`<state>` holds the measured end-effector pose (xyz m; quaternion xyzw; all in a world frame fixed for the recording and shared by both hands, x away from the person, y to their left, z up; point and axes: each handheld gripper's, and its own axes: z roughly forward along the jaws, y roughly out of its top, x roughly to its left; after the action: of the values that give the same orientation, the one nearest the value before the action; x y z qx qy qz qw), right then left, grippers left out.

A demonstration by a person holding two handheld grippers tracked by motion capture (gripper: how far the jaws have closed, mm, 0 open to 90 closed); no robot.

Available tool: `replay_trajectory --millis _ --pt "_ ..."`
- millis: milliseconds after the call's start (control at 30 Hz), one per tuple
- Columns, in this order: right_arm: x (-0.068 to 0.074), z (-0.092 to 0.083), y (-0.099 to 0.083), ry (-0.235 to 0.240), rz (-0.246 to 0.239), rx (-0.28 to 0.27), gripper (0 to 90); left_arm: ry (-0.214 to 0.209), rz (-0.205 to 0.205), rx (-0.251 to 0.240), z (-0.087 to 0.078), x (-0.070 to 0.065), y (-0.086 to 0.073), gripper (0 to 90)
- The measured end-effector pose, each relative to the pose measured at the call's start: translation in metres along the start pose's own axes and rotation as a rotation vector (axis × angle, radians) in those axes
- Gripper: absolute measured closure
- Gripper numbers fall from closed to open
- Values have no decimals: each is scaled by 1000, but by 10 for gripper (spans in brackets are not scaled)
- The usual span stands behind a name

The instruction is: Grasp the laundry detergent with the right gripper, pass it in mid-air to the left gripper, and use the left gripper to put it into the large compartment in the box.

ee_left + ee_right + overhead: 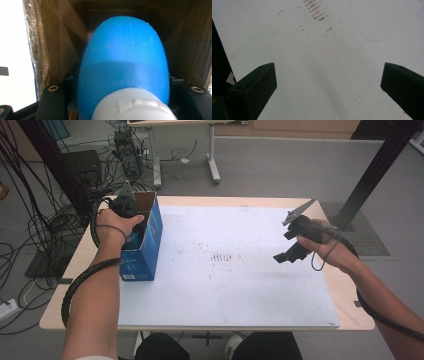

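Inside the blue box (145, 245), the left gripper (131, 227) is clamping a blue bottle (125, 62) just below its white cap (133, 106). The right gripper (287, 255) is hovering with jaws spread wide above the white table (240, 290). Risk: the rounded bottle is liable to snag the cardboard wall or slip on release.

Both grippers are held still above the table, one closed on its load, one spread wide.

The left gripper (131, 217) is pointed downward by the left hand (116, 222), with the forearm stretched forward and the jaws clamped. The right gripper (286, 256) is carried in the right hand (326, 247), angled down and toward the left, its jaws (322, 82) parted wide with nothing between them.
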<state>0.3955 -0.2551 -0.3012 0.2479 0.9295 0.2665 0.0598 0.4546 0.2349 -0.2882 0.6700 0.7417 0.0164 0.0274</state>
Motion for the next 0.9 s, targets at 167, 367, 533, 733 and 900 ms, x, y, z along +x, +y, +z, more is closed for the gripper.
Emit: replay_trajectory --millis 167,367,533,733,900 --pt "0 0 1 1 0 -2 4 0 -2 -1 0 1 0 364" --pt "1 -2 3 1 -3 -6 4 6 2 -2 0 -1 0 365" --pt "1 -1 1 2 -1 -5 4 10 2 0 -1 -1 0 366" --pt "1 0 0 3 -2 -5 4 14 5 4 -1 -2 0 365" --pt "1 -1 -1 4 -1 -7 4 14 4 3 -1 -2 0 366"
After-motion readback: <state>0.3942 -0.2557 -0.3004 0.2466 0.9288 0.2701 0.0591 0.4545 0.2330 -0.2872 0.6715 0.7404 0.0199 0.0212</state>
